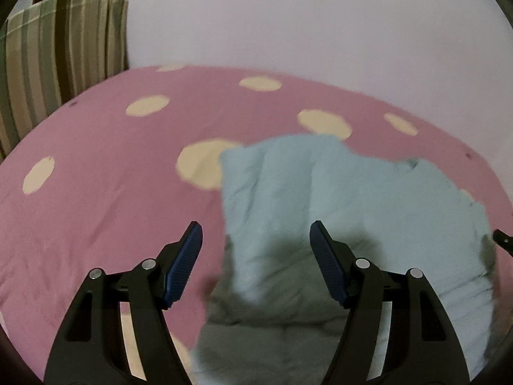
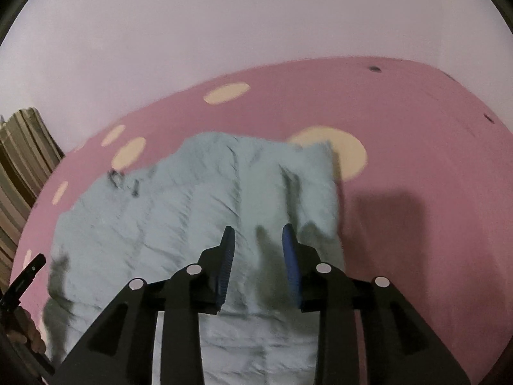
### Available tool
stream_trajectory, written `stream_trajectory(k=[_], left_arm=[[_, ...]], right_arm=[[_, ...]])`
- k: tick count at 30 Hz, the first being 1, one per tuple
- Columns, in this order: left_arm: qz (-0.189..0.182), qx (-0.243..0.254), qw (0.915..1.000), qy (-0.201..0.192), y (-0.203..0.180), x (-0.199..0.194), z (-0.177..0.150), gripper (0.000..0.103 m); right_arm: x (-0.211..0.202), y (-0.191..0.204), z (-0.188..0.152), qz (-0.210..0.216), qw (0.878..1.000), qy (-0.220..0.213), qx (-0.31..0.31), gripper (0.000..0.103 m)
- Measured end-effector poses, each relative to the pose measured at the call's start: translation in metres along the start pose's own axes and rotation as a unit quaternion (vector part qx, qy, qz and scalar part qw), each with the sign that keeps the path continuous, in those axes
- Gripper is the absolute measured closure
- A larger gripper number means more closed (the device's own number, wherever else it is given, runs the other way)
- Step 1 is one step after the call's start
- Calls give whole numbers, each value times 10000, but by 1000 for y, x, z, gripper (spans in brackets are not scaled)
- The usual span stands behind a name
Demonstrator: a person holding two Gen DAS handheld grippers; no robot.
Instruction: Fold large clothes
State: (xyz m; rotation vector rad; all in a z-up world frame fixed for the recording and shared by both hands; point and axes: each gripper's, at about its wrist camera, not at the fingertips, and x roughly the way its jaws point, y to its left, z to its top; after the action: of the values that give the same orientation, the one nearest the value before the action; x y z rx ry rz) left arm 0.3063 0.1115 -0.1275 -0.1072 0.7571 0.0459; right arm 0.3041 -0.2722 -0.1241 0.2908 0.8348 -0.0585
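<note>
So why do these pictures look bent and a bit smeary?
Both views are fisheye: the bed edge bows into an arc, corners go black. Left view: the garment is softly blurred, with gripper shadow on it. Right view: the garment's creases are streaked; a dark shadow falls beside it.

The right gripper (image 2: 258, 250) points down over a pale blue garment (image 2: 198, 205) spread on a bed (image 2: 416, 166) covered in pink fabric with cream dots. Its two blue-padded fingers (image 2: 291, 263) stand apart with a clear gap, and nothing is pinched between them; the cloth lies below, darkened by their shadow. The garment is creased, with a raised fold running up toward the right, its far right corner overlapping a large cream dot (image 2: 349, 154). Dark markings show near its upper left edge. A striped cushion (image 2: 22, 173) sits at the left edge, and the tip of the left gripper (image 2: 27, 274) shows at lower left. A pale wall (image 2: 256, 25) rises behind.
</note>
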Motion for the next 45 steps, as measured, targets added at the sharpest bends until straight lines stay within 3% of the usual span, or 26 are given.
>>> stream_trajectory(k=[5, 12, 15, 19, 24, 26, 27, 31, 34, 38, 41, 45], left_arm=[[-111, -64, 9997, 231, -21, 31, 17, 34], [454, 72, 9943, 965, -26, 91, 8, 32], [590, 262, 9937, 918, -31, 96, 4, 32], [546, 178, 9955, 759, -29, 76, 7, 34], [12, 40, 9993, 370, -31, 28, -9, 34], [-25, 181, 9988, 445, -36, 26, -21, 34], [15, 269, 9982, 529, -38, 31, -28, 33], [92, 331, 9958, 852, -40, 50, -32, 32], [182, 475, 9942, 952, -45, 60, -32, 31], [69, 323, 9964, 783, -39, 33, -29, 32], [-185, 67, 9975, 682, -22, 3, -36, 32], [-343, -16, 9971, 685, 2, -30, -57, 32]], right_arm=[[37, 31, 16, 196, 9994, 172, -243, 72], [100, 39, 8, -181, 9958, 624, -638, 71], [105, 37, 7, -120, 9957, 654, -648, 71], [88, 36, 10, -82, 9966, 579, -583, 71], [39, 31, -7, 23, 9980, 273, -565, 71], [33, 29, -18, -92, 9977, 277, -609, 69], [33, 27, -24, -171, 9974, 332, -615, 62], [55, 15, -39, -180, 9965, 665, -482, 61], [59, 19, -39, -250, 9959, 604, -622, 61], [36, 17, -36, -122, 9974, 482, -521, 60], [3, 6, -43, 42, 9986, 395, -344, 54], [-37, -14, -61, -69, 9990, 258, -351, 45]])
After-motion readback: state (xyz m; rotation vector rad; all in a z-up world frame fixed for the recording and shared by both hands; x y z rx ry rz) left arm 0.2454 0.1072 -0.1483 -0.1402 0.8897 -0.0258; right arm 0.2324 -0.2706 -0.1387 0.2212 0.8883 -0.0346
